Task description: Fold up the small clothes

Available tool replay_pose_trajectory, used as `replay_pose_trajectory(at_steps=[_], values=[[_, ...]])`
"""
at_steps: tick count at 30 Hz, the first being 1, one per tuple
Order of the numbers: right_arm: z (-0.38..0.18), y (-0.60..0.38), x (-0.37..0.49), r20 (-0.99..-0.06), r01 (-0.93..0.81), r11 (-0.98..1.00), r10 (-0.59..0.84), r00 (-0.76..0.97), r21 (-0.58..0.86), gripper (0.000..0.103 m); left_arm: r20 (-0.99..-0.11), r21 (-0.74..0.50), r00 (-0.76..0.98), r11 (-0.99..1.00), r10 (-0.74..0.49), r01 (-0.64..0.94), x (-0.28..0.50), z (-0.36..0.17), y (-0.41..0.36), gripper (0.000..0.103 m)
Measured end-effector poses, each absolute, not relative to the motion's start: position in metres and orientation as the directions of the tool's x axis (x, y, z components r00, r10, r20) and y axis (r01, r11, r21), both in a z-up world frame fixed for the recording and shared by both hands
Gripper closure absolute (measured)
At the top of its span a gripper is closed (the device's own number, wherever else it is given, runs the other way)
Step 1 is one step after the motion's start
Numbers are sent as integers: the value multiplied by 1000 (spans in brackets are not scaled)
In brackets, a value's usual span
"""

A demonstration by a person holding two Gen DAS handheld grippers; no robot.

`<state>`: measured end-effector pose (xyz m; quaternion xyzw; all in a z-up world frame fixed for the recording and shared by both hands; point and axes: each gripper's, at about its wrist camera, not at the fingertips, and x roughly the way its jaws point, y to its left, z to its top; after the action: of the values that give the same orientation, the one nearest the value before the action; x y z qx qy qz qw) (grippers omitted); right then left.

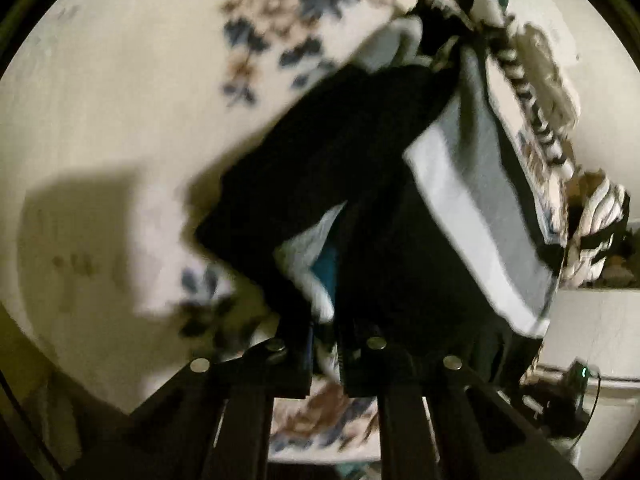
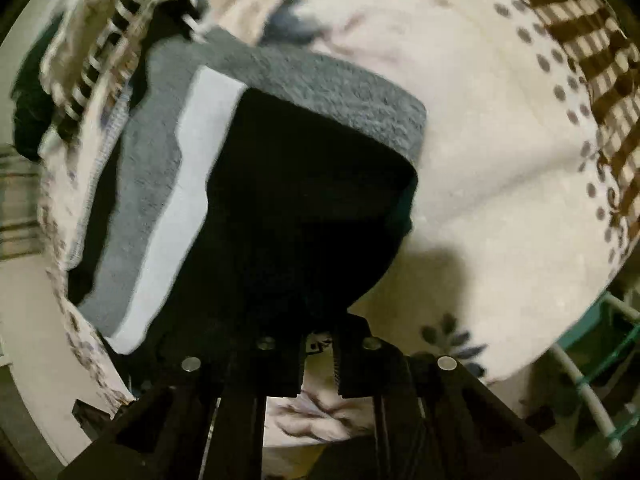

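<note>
A small dark garment (image 1: 344, 152) with grey and white bands (image 1: 472, 208) hangs lifted above a cream floral bedspread (image 1: 120, 80). My left gripper (image 1: 324, 320) is shut on one edge of the garment; cloth fills the gap between its fingers. In the right wrist view the same garment (image 2: 304, 208), with its grey and white bands (image 2: 176, 200), drapes down from my right gripper (image 2: 318, 340), which is shut on its dark edge. Both views are blurred by motion.
A pile of other clothes, striped black and white (image 1: 600, 224), lies at the bed's edge. A brown checked cloth (image 2: 580, 40) lies at the far right. A green and white rack (image 2: 600, 380) stands beside the bed.
</note>
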<state>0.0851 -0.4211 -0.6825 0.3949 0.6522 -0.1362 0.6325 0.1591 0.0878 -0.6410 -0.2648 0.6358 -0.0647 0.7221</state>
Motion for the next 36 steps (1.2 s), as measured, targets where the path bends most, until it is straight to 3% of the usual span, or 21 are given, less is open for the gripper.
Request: replay_pose_trajectory(at_steps=[2, 4, 5, 6, 7, 11, 14, 17, 18, 19, 20, 24, 28, 30, 32, 33, 34, 36], values=[[-679, -414, 100, -942, 648, 711, 333, 30, 272, 89, -900, -436, 149, 867, -411, -240, 161, -631, 92, 86], [-662, -408, 109, -948, 622, 740, 317, 12, 255, 82, -914, -402, 164, 886, -372, -230, 168, -609, 99, 63], [-654, -406, 112, -948, 613, 744, 318, 26, 267, 75, -899, -428, 205, 876, -387, -221, 173, -596, 102, 59], [-642, -402, 116, -948, 600, 749, 314, 49, 279, 63, -881, -452, 255, 868, -399, -205, 182, -582, 104, 46], [-630, -398, 120, -948, 587, 754, 310, 77, 294, 59, -870, -463, 283, 867, -404, -184, 190, -574, 104, 39], [-614, -385, 137, -953, 566, 769, 281, 116, 296, 54, -846, -468, 310, 882, -434, -44, 237, -562, 80, 39], [-625, -378, 148, -955, 586, 759, 282, 96, 283, 54, -867, -448, 219, 893, -446, 46, 269, -590, 48, 39], [-641, -382, 152, -959, 604, 751, 271, 84, 266, 54, -898, -389, 182, 916, -401, 100, 278, -614, 23, 41], [-646, -384, 150, -961, 611, 749, 265, 81, 258, 54, -889, -383, 218, 915, -403, 129, 275, -612, 18, 47], [-651, -386, 148, -964, 626, 740, 256, 73, 244, 54, -870, -402, 239, 901, -431, 162, 273, -606, 15, 81], [-655, -391, 145, -964, 636, 732, 257, 74, 244, 54, -854, -413, 255, 889, -453, 196, 268, -596, 9, 95], [-663, -403, 136, -966, 672, 701, 247, 83, 237, 54, -688, -661, 298, 741, -662, 120, 256, -578, 36, 94], [-663, -412, 132, -964, 690, 682, 250, 92, 242, 54, -532, -847, 304, 504, -790, -170, 253, -635, 89, 93], [-660, -416, 132, -962, 693, 677, 257, 93, 248, 54, -495, -851, 310, 380, -812, -364, 247, -680, 118, 90], [-658, -423, 132, -958, 692, 675, 271, 90, 256, 54, -475, -848, 280, 350, -834, -398, 250, -684, 122, 85], [-656, -424, 132, -957, 692, 673, 275, 92, 260, 54, -493, -844, 273, 376, -826, -383, 252, -676, 123, 74], [-652, -426, 132, -956, 690, 674, 277, 97, 265, 54, -502, -848, 278, 403, -819, -343, 255, -661, 123, 54], [-644, -429, 131, -955, 684, 677, 277, 108, 273, 54, -560, -825, 275, 496, -782, -270, 262, -630, 119, 32]])
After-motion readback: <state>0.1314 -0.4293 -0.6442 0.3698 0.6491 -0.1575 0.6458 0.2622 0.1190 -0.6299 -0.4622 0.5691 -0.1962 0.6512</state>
